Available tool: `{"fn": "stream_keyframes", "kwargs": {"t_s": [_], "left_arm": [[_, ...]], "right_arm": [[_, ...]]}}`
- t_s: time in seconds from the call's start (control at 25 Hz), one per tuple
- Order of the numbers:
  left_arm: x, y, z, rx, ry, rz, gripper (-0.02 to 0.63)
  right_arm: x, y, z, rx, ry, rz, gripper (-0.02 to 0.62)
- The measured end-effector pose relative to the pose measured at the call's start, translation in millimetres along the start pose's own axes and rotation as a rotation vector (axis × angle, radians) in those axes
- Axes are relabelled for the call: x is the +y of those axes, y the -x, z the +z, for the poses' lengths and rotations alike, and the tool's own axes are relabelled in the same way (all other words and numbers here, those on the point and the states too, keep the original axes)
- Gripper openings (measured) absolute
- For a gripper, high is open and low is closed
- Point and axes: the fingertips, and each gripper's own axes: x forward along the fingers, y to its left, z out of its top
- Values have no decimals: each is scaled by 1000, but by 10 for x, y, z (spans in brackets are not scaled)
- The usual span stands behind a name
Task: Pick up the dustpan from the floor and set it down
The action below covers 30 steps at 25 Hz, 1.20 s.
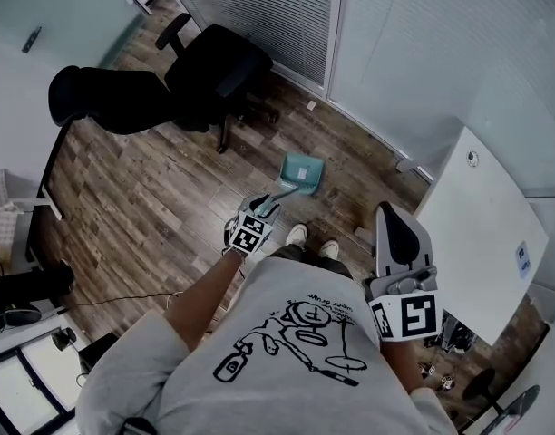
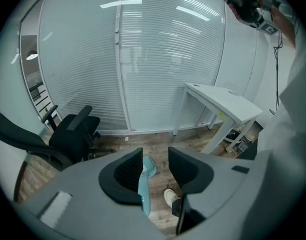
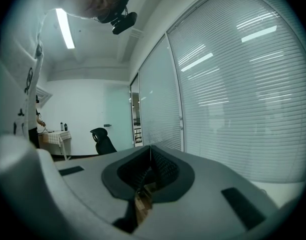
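Down on the wooden plank floor (image 1: 150, 198), the pale teal plastic dustpan (image 1: 302, 172) lies just ahead of the person's shoes. Its handle runs between the left gripper's (image 1: 276, 205) spread jaws, apparently lined up for a grasp not yet made. The right gripper (image 1: 400, 234) is closed and empty, held level and aside, probably to stay clear.

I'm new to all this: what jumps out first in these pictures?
A teal dustpan sits on the wooden floor just ahead of the person's shoes, its handle standing between the open jaws of the left gripper. A black office chair sits further back on the left, and a white table on the right.
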Motion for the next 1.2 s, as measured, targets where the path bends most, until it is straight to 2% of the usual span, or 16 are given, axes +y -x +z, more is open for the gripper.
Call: {"fn": "stream_keyframes", "kwargs": {"t_s": [0.24, 0.88, 1.2], "left_arm": [[38, -165, -215, 57, 3, -7, 161], [182, -535, -598, 128, 4, -10, 188], [234, -683, -839, 210, 31, -17, 198]], "right_arm": [[-32, -31, -5, 6, 2, -7, 4], [-83, -101, -38, 26, 18, -27, 5], [-108, -106, -41, 48, 24, -37, 5]]}}
